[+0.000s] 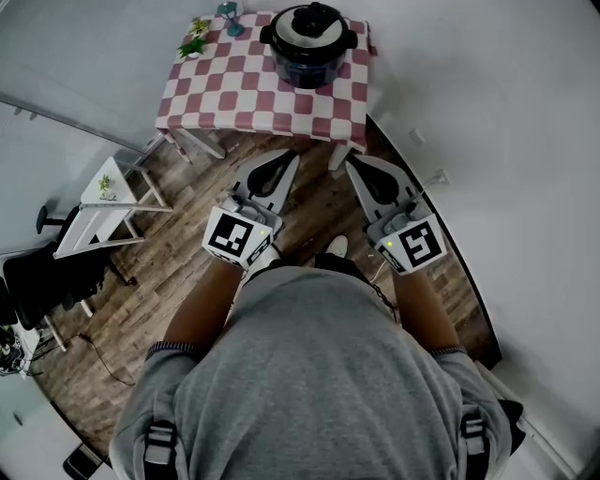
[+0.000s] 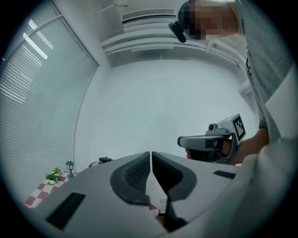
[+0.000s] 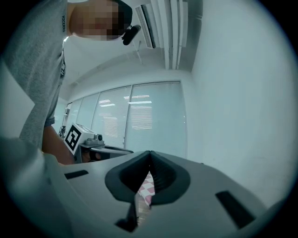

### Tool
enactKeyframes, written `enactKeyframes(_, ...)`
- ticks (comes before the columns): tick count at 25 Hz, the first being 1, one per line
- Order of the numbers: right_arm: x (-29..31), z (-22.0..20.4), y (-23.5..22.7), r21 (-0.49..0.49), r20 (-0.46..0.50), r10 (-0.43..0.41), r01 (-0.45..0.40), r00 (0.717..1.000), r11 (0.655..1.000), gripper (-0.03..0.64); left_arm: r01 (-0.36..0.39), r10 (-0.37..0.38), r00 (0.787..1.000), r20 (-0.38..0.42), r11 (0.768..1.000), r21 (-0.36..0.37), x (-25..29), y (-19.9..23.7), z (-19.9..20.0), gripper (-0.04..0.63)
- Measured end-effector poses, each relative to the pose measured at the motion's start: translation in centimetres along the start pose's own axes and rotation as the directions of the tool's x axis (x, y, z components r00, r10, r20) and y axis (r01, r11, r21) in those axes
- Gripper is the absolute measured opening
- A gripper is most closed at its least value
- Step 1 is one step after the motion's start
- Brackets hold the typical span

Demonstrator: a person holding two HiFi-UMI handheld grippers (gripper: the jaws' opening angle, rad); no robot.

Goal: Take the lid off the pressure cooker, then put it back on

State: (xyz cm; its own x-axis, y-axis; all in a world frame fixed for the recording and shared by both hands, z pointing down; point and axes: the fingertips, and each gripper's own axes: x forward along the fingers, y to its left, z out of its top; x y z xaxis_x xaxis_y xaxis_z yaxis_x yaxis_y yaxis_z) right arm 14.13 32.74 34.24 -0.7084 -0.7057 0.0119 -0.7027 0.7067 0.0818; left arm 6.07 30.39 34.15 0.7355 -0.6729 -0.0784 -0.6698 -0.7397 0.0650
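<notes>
The black pressure cooker stands with its lid on, at the far right of a red-and-white checked table. My left gripper and right gripper are held level side by side over the wooden floor, short of the table's near edge. Both are shut with nothing between the jaws. In the left gripper view the closed left gripper fills the lower half, and only the cooker's lid knob peeks over it. The right gripper view shows the shut right gripper with checked cloth behind it.
A small potted plant and a little lamp figure stand at the table's far left. A white side shelf and a black chair are on the left. A white wall runs close on the right.
</notes>
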Motion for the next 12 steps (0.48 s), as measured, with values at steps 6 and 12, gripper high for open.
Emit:
enactKeyframes(6, 0.34, -0.1, 0.06, -0.013, -0.016, -0.003, 0.003, 1.0, 1.0, 0.127, 0.024, -0.024, 1.0, -0.008, 1.0, 0.021, 0.03, -0.13, -0.2, 0.13)
enactKeyframes(12, 0.88, -0.71, 0.59, -0.01, -0.045, 0.025, -0.026, 0.999, 1.0, 0.304, 0.038, -0.038, 0.999, 0.001, 0.999, 0.014, -0.3, -0.08, -0.25, 0.286)
